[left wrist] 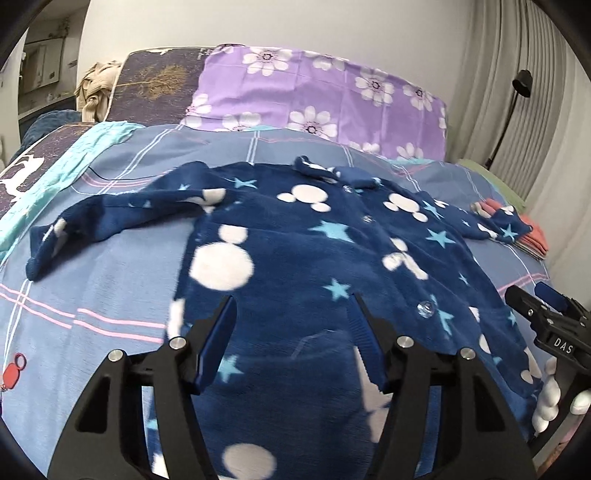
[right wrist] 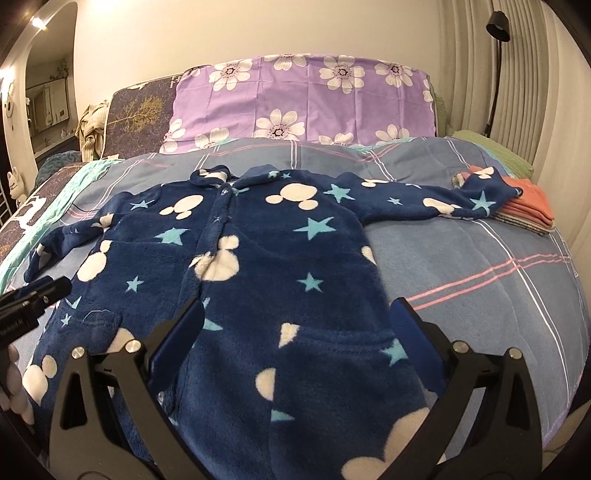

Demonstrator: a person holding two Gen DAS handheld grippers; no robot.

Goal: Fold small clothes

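Note:
A small navy fleece pyjama top (left wrist: 314, 258) with white mouse heads and light blue stars lies spread flat on the bed, front up, sleeves stretched to both sides; it also shows in the right wrist view (right wrist: 266, 266). My left gripper (left wrist: 291, 299) is open and empty, hovering over the top's lower left part. My right gripper (right wrist: 295, 306) is open and empty over the lower right part. The right gripper also shows at the left wrist view's right edge (left wrist: 543, 310), and the left gripper at the right wrist view's left edge (right wrist: 37, 295).
The bed has a blue-grey plaid blanket (right wrist: 480, 266). A purple flowered pillow (right wrist: 303, 99) lies at the head. A stack of folded orange cloths (right wrist: 528, 206) sits under the right sleeve end. Curtains and a black lamp (right wrist: 498, 22) stand at the right.

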